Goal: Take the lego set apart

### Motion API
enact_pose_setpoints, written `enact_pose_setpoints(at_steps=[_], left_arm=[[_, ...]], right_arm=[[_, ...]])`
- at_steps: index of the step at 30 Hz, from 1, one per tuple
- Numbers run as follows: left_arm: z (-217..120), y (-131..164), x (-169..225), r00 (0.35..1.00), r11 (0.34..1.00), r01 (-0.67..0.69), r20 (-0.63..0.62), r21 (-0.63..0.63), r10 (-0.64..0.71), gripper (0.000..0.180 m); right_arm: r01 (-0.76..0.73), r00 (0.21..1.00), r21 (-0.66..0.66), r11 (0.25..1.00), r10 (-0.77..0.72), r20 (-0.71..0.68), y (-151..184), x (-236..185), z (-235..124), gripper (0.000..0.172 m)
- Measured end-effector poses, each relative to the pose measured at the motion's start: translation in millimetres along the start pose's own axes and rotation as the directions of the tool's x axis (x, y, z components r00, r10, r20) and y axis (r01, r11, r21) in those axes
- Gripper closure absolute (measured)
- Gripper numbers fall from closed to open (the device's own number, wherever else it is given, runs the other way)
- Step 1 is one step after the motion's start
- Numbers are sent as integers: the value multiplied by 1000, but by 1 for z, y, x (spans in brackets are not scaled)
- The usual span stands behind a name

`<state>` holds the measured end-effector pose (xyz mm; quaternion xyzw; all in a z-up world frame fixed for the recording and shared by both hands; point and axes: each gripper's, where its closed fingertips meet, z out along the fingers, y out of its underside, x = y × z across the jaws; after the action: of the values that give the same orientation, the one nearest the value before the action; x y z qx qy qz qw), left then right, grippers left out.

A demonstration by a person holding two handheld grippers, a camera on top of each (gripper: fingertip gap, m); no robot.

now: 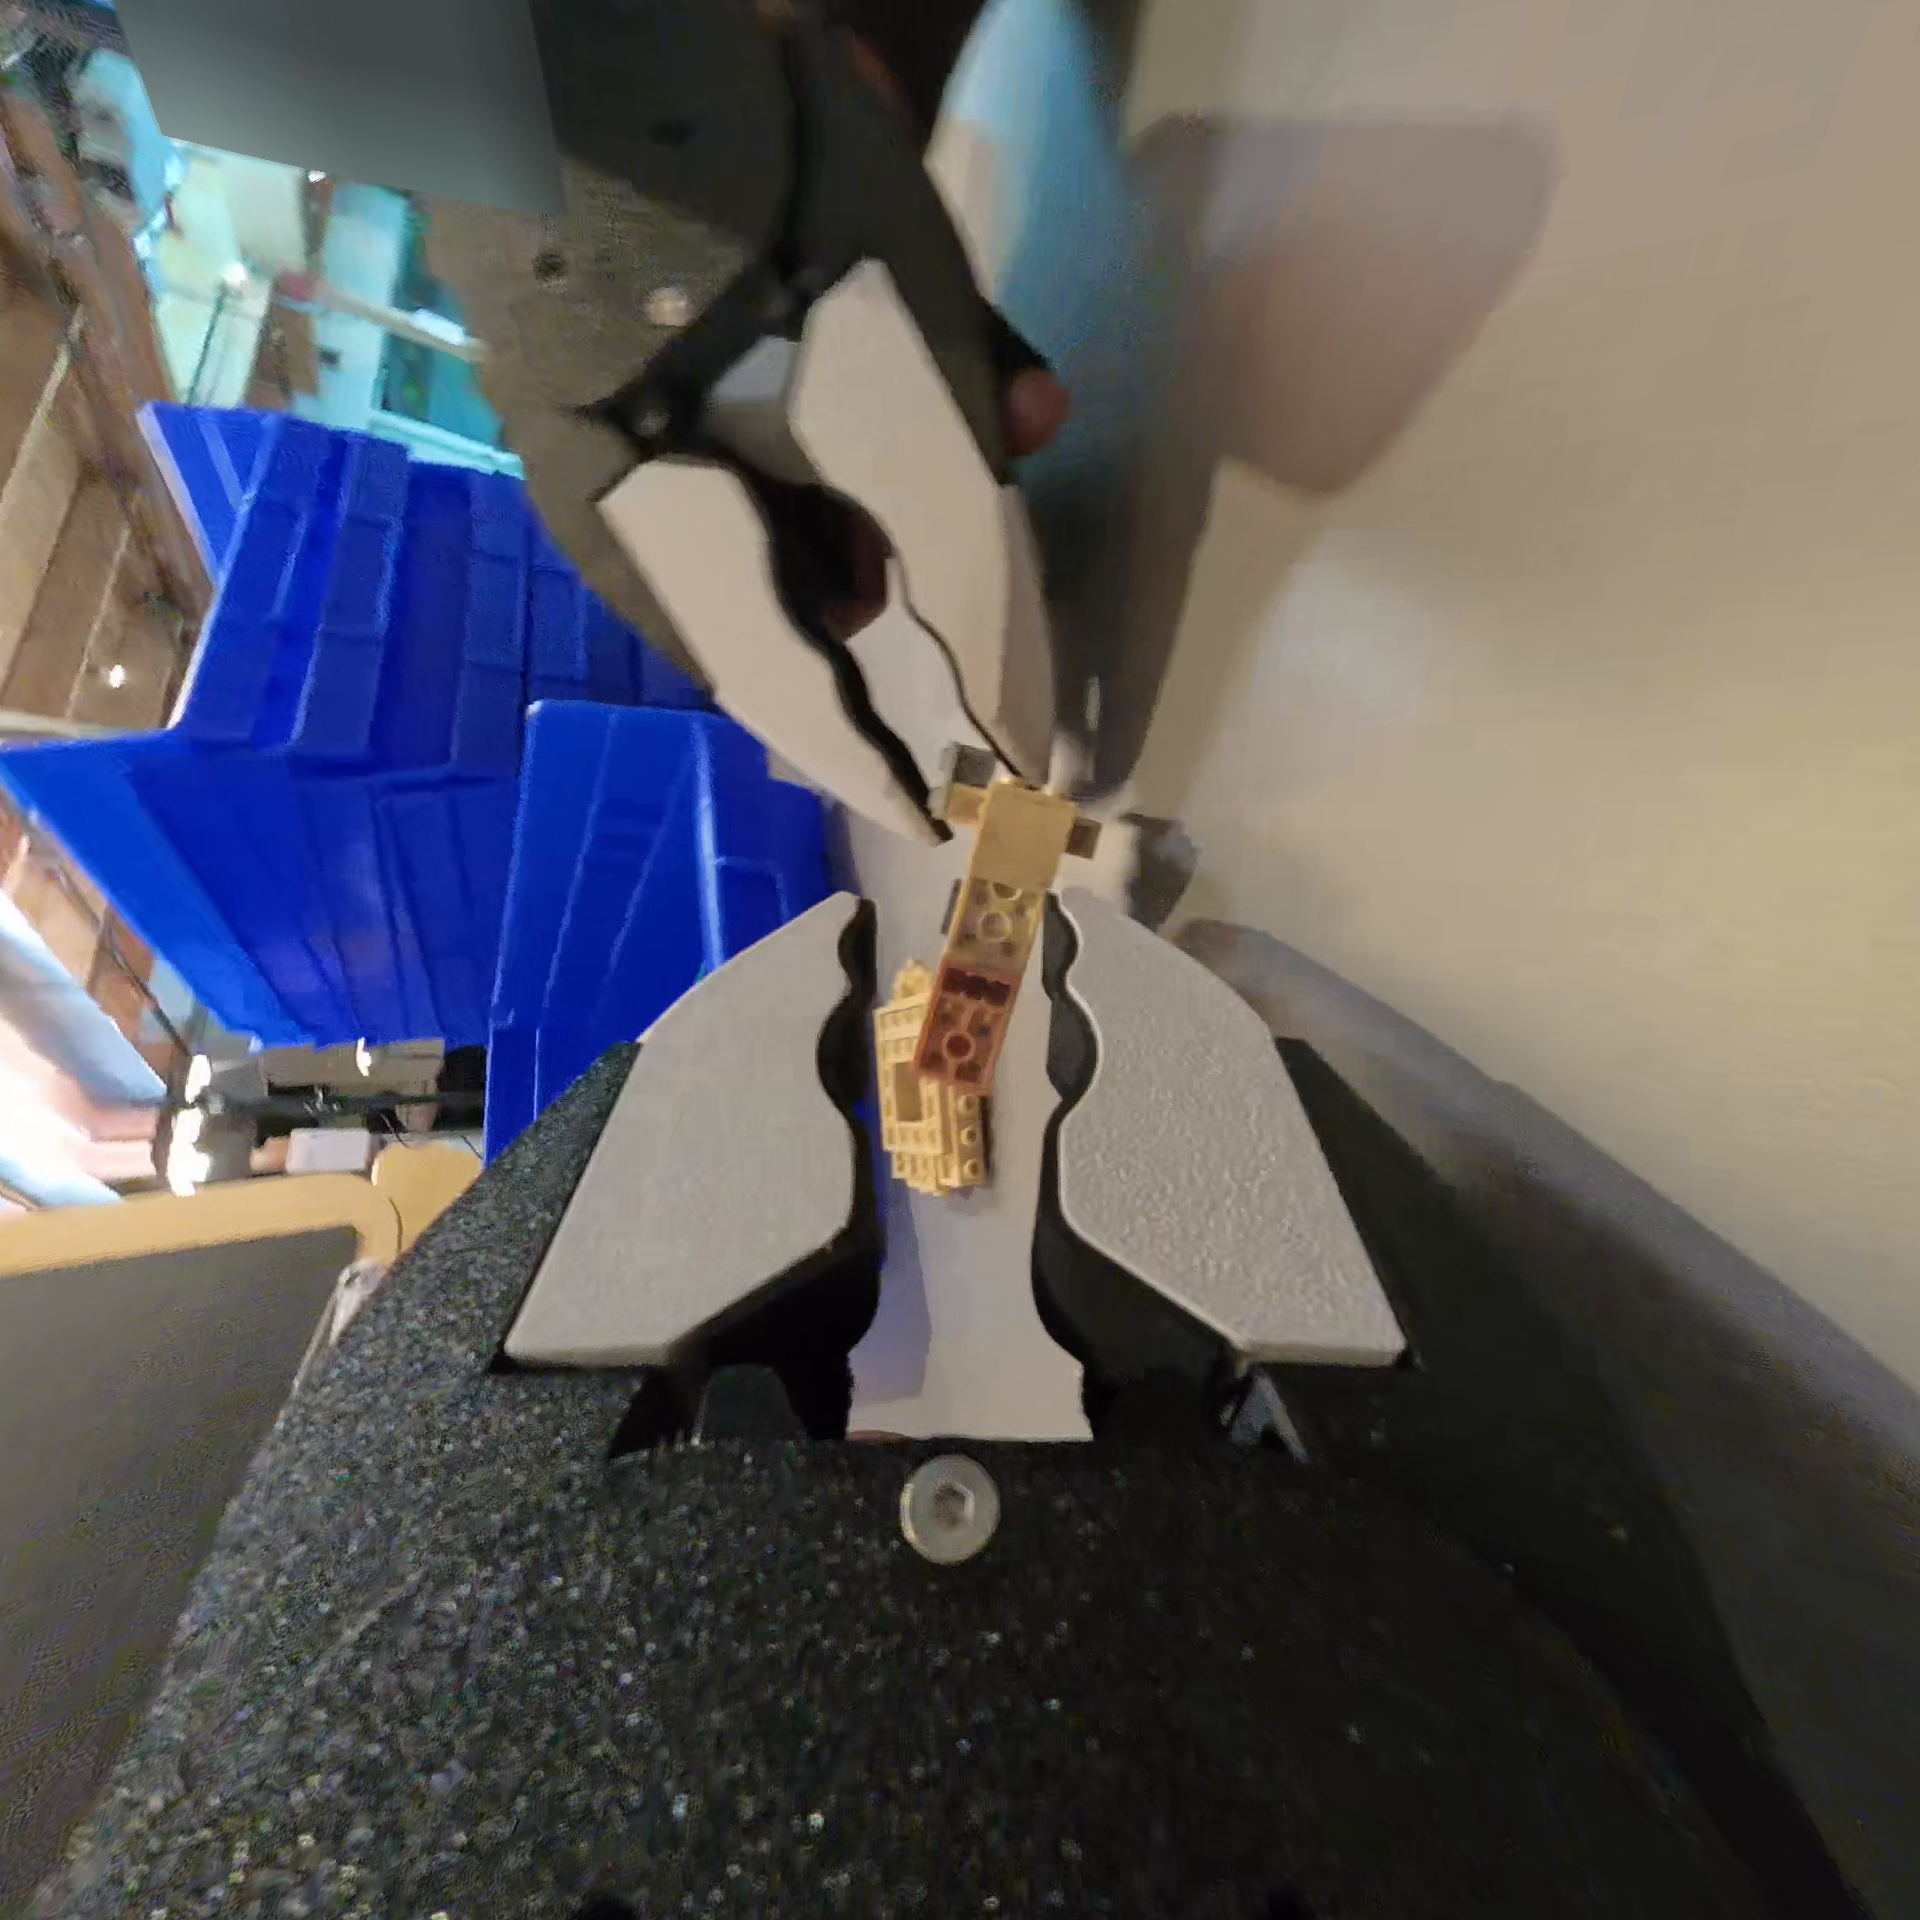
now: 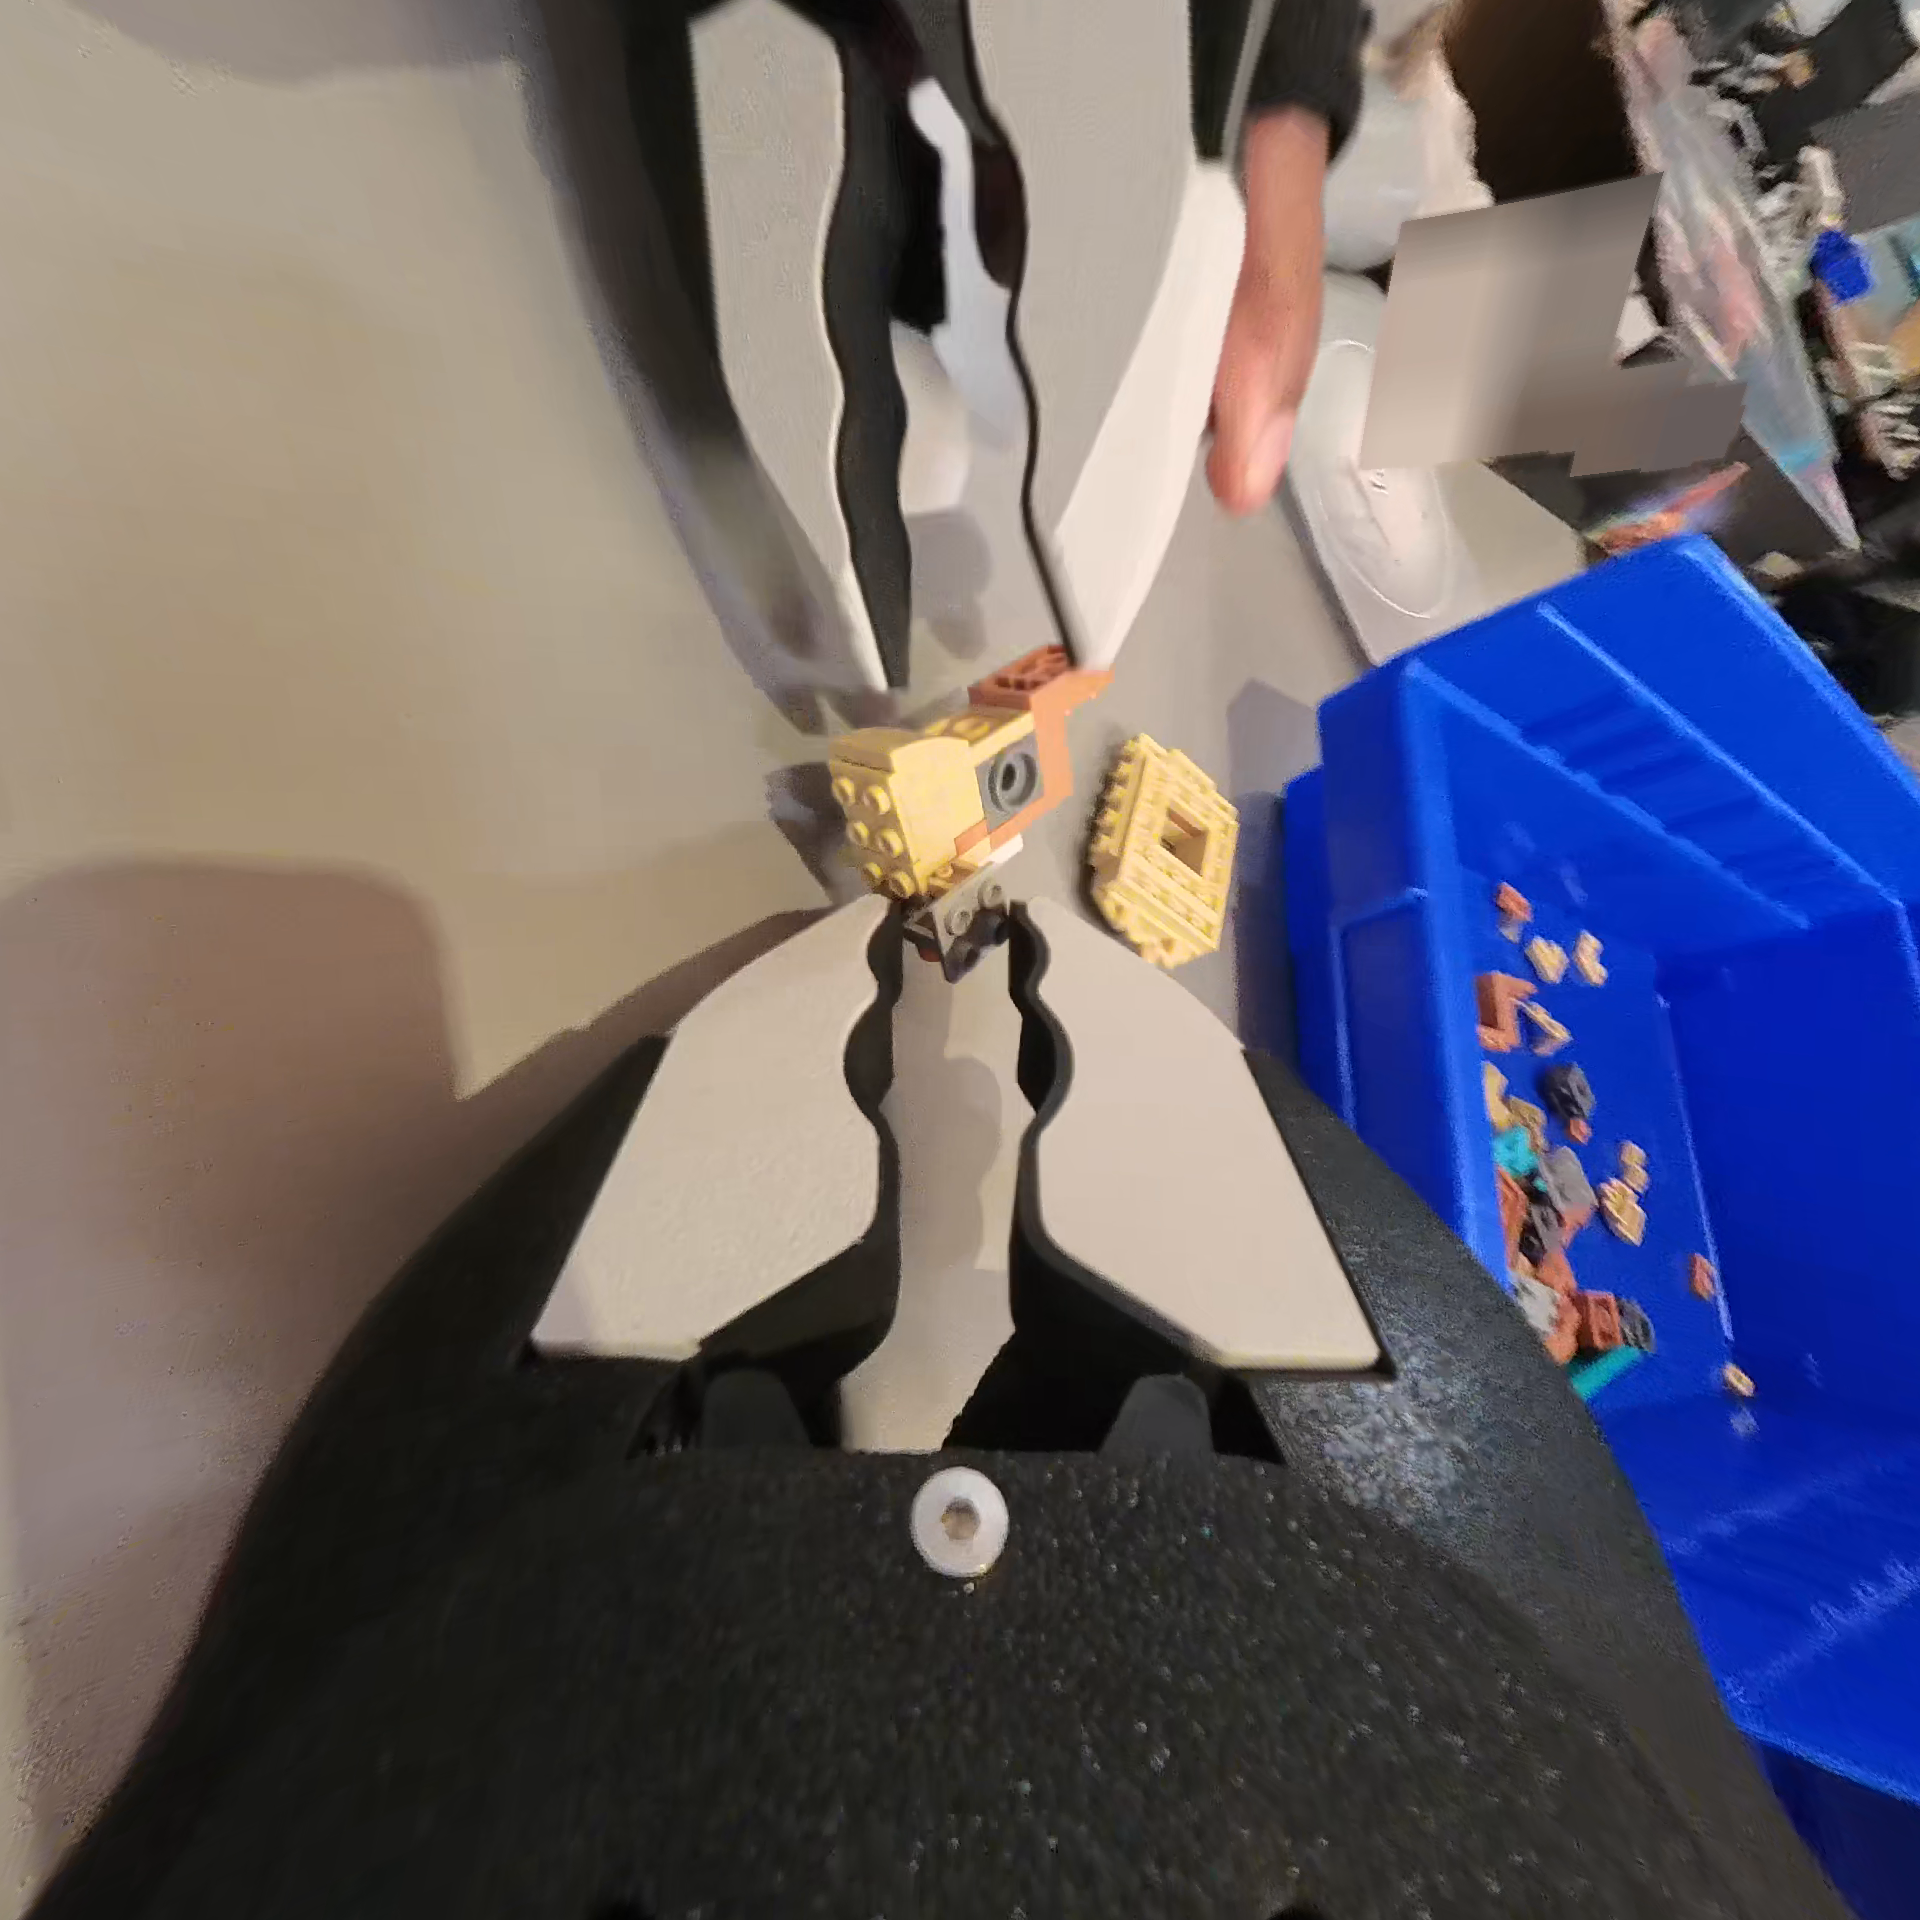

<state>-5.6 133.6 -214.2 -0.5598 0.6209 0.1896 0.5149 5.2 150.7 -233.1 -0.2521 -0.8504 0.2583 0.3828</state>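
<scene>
Your left gripper (image 1: 956, 925) fills the near part of its view, black body and pale grey fingers (image 1: 727, 1122) standing apart. A small brick assembly (image 1: 987, 977), tan with a reddish-brown piece and grey bits, hangs in the air between their tips, and you can see a gap on each side of it, so those pads are not pressing. Below lies a pale, off-white tabletop (image 2: 312, 520), with a flat tan brick frame (image 2: 1164, 847) resting on it just beside the assembly. A blue bin (image 2: 1558, 935) stands to the right of that, scattered with small loose bricks (image 2: 1558, 1195) in tan, brown, grey and teal. More blue bins (image 1: 364, 727) are stacked behind, with clutter in the background.

Your right gripper (image 2: 948, 925) meets the assembly from the opposite end: its fingers are drawn in narrow and pinch the small grey piece (image 2: 961, 930) at the assembly's end, so it alone carries the model above the table. The two grippers point at each other, tips nearly meeting. A bare hand (image 2: 1262, 343) with a dark sleeve grips the left tool from behind.
</scene>
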Motion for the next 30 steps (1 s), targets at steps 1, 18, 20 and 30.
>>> enact_pose_setpoints(at_steps=[1,18,20,30], left_arm=[[-4,0,-8,999,999,44,25,12,-45,149],[-5,19,-73,220,199,959,-85,203,-972,124],[-5,18,-74,185,160,964,-104,211,-977,132],[-8,14,-77,163,126,960,-133,251,-978,156]], right_arm=[[-4,999,-2,1000,4,-37,1,6,-2,153],[333,559,-318,888,-457,-692,-34,82,-35,153],[344,526,-336,877,-476,-705,-39,82,-35,153],[387,471,-367,846,-523,-710,-51,74,-30,153]])
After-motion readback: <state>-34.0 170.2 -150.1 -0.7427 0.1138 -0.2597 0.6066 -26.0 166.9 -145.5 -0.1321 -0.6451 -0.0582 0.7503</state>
